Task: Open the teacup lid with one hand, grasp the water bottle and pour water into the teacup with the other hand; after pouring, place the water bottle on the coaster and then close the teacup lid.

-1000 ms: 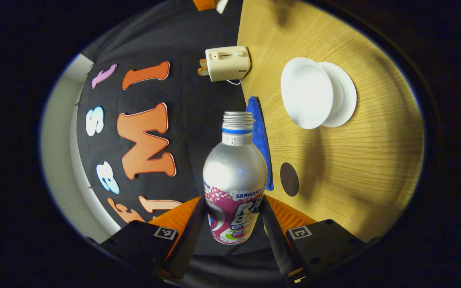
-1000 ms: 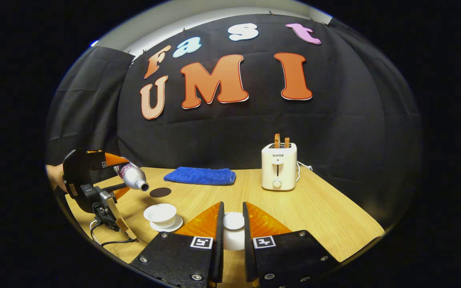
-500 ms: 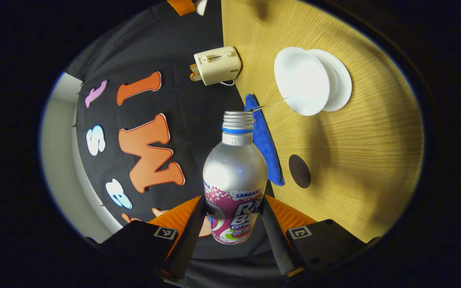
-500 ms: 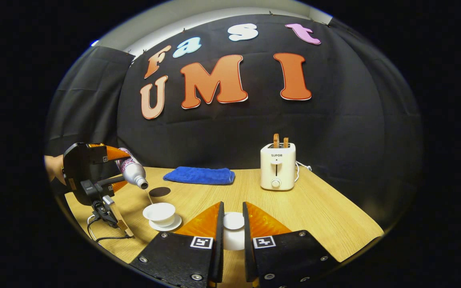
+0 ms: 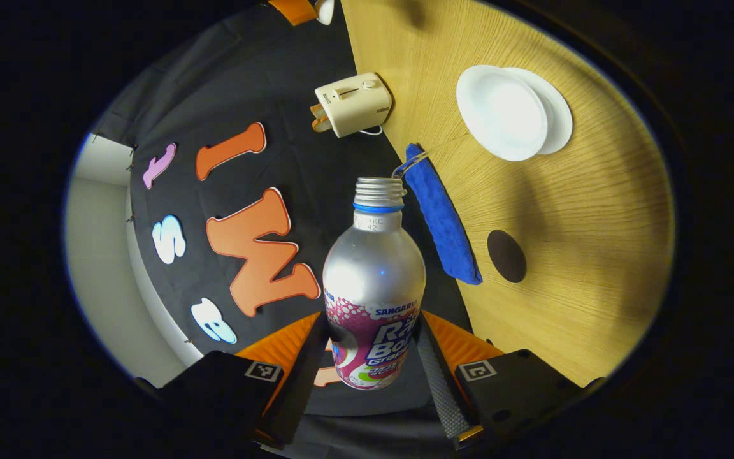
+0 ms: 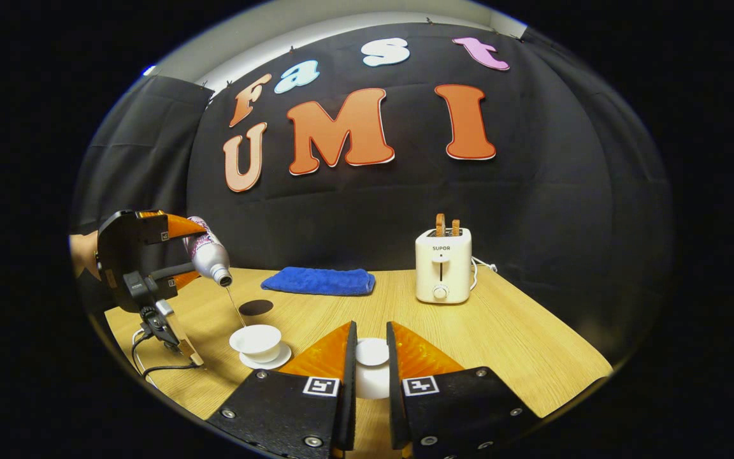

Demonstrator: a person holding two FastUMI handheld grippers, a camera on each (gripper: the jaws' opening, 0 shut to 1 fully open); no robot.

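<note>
Tipped the bottle further than a second ago, with a thin stream now running from its mouth into the open teacup on its saucer, left gripper jaws clamped on the bottle's lower body. Held the lid pinched in the right gripper jaws, above the table. Left the dark coaster bare behind the teacup, beside the blue towel.
</note>
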